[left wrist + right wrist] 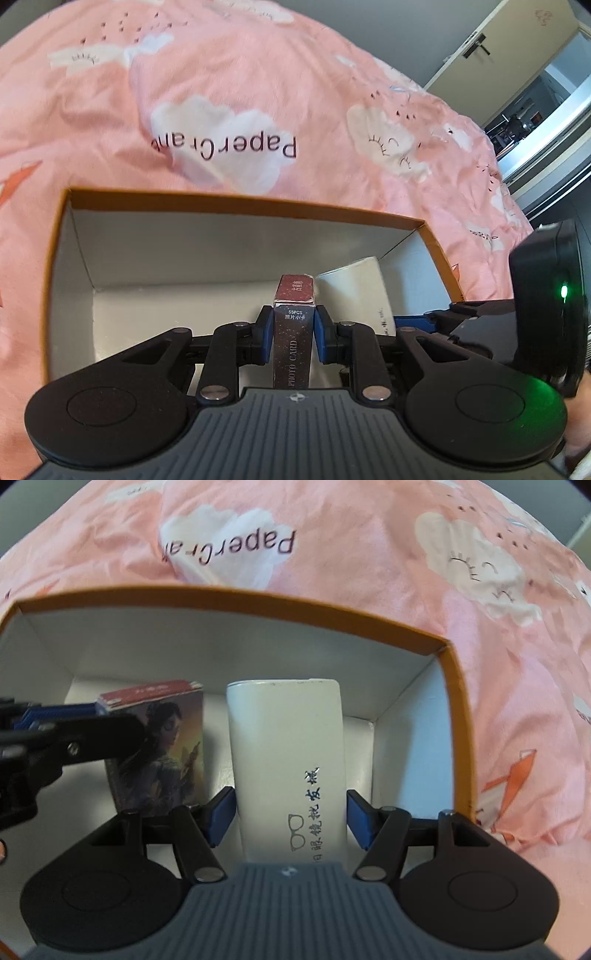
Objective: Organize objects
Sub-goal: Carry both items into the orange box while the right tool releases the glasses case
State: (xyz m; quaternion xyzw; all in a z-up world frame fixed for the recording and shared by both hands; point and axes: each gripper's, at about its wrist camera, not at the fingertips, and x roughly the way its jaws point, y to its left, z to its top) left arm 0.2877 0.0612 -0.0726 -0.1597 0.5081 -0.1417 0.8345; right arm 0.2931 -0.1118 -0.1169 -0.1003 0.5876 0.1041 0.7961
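On our left, the left gripper [294, 338] is clenched on the narrow sides of the photo card box [294, 332], held inside the open orange-rimmed box [240, 206] on the pink quilt [221, 92]. We judge this little carton light but crushable, best pinched at mid-length. To its right, the right gripper [290, 819] clasps the white glasses case [286, 753], which looks smooth, stiff and possibly slippery.
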